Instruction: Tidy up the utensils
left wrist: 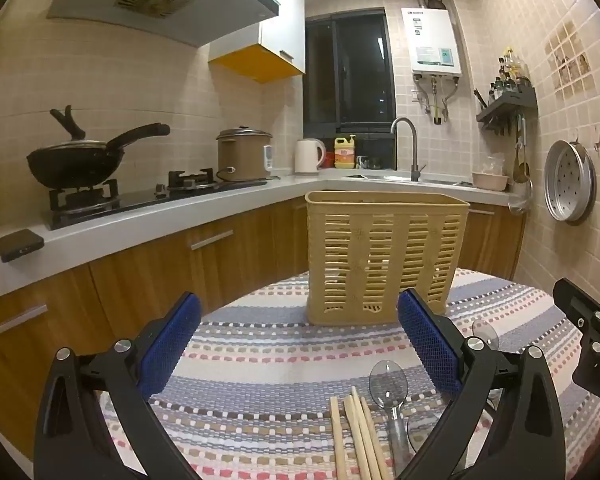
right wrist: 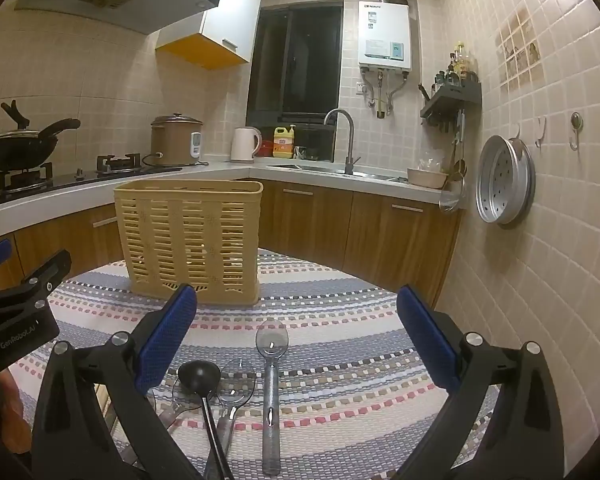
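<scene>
A tan slotted utensil basket (left wrist: 386, 258) stands upright at the far side of a striped cloth (left wrist: 268, 360); it also shows in the right wrist view (right wrist: 190, 240). My left gripper (left wrist: 300, 320) is open and empty above the cloth, with several wooden chopsticks (left wrist: 358, 436) and a clear plastic spoon (left wrist: 390, 390) near its right finger. My right gripper (right wrist: 296, 312) is open and empty above a clear spoon (right wrist: 271, 380), another clear spoon (right wrist: 236, 388) and a black ladle (right wrist: 200, 376).
A kitchen counter (left wrist: 140, 220) runs behind with a wok (left wrist: 76, 160), rice cooker (left wrist: 244, 152), kettle (left wrist: 309, 155) and sink tap (left wrist: 410, 148). A metal steamer tray (right wrist: 504, 180) hangs on the tiled right wall. The other gripper's body (right wrist: 16, 312) shows at the left edge.
</scene>
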